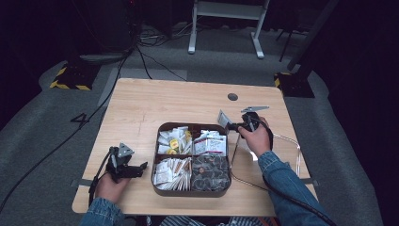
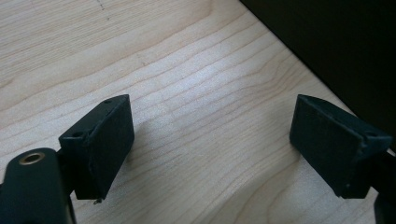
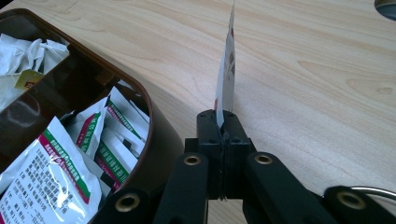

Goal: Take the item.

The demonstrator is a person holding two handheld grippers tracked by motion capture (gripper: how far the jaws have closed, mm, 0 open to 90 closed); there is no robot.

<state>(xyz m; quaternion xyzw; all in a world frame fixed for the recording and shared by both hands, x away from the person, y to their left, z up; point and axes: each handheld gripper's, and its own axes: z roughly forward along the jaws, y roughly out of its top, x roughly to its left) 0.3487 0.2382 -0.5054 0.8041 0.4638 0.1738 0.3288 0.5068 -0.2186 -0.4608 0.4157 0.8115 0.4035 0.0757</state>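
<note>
A brown four-part tray [image 1: 157,141] of sachets stands near the table's front edge. My right gripper [image 1: 230,125] is shut on a flat white sachet [image 1: 223,118], held edge-up just past the tray's far right corner. In the right gripper view the sachet [image 3: 227,74] rises from the closed jaws, with the tray rim [image 3: 154,116] at the left and white, green and red packets [image 3: 56,172] inside. My left gripper [image 1: 136,169] rests on the table left of the tray. Its jaws stand wide apart in the left gripper view [image 2: 210,154], with only bare wood between them.
The tray's other parts hold white and yellow sachets [image 1: 173,140], pale sachets [image 1: 171,173] and dark patterned packets [image 1: 211,172]. A round cable hole [image 1: 232,97] lies at the table's back right. Cables trail from both grippers. A desk frame [image 1: 226,23] stands beyond the table.
</note>
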